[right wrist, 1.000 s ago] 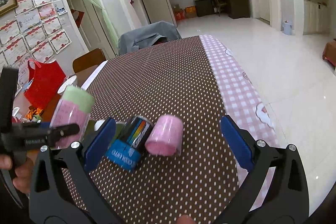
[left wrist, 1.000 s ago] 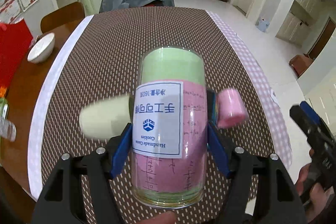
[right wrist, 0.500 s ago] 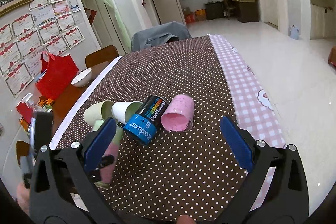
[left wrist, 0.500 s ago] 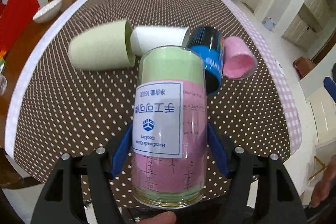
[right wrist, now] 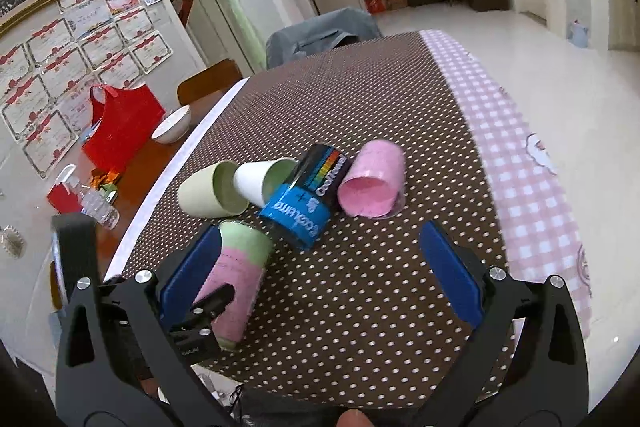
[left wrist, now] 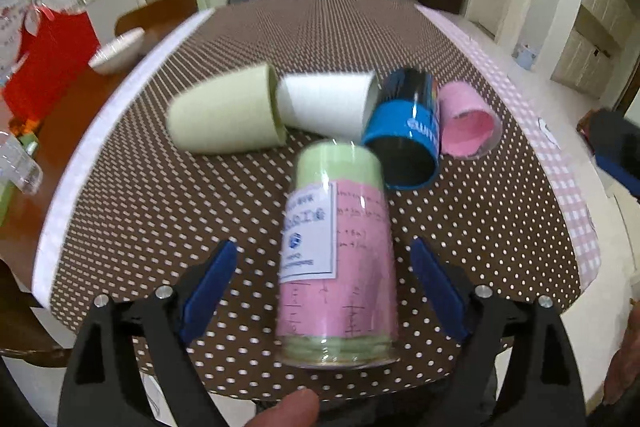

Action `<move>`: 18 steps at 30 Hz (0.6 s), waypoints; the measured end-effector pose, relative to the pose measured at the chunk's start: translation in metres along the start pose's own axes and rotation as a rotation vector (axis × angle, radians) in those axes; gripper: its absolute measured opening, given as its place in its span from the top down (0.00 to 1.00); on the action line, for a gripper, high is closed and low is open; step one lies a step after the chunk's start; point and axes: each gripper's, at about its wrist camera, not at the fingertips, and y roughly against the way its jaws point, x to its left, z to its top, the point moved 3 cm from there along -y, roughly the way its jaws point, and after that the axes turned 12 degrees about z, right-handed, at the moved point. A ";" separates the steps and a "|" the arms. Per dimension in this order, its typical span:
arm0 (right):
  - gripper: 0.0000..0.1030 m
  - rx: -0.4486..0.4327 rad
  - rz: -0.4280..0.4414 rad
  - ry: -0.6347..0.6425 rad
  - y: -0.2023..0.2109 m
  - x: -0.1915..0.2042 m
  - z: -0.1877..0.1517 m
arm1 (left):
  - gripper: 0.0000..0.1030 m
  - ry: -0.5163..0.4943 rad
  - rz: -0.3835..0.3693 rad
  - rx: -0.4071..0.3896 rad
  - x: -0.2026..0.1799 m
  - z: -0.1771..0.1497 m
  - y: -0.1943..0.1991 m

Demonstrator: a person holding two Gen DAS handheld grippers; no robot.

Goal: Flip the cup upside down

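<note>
My left claw point(left wrist: 322, 275) is spread apart, pads clear of the cup point(left wrist: 340, 259), which stands on the tabletop point(left wrist: 160, 203) between them, near the front edge, just before four tumbled cups: green point(left wrist: 228, 115), white point(left wrist: 324, 105), blue point(left wrist: 404, 131), pink point(left wrist: 466, 121). My right claw point(right wrist: 320, 279) gapes wide, holding nothing, over the same edge.

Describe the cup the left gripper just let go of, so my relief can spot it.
On the brown polka-dot tablecloth, look near the front edge, before the row of four tipped cups. The clear cylindrical cup lined with pink and green paper stands between the open left gripper fingers. Unlike its neighbours, it stands on end and bears a white printed label.
</note>
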 end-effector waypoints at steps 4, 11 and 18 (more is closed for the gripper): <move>0.06 0.013 0.002 0.020 -0.003 0.011 0.001 | 0.15 0.021 0.041 -0.062 0.016 0.005 0.019; 0.06 0.042 0.013 0.055 -0.011 0.033 0.000 | 0.15 0.053 0.094 -0.156 0.040 0.013 0.050; 0.06 0.097 0.029 0.073 -0.024 0.047 -0.003 | 0.15 0.111 0.121 -0.208 0.068 0.011 0.071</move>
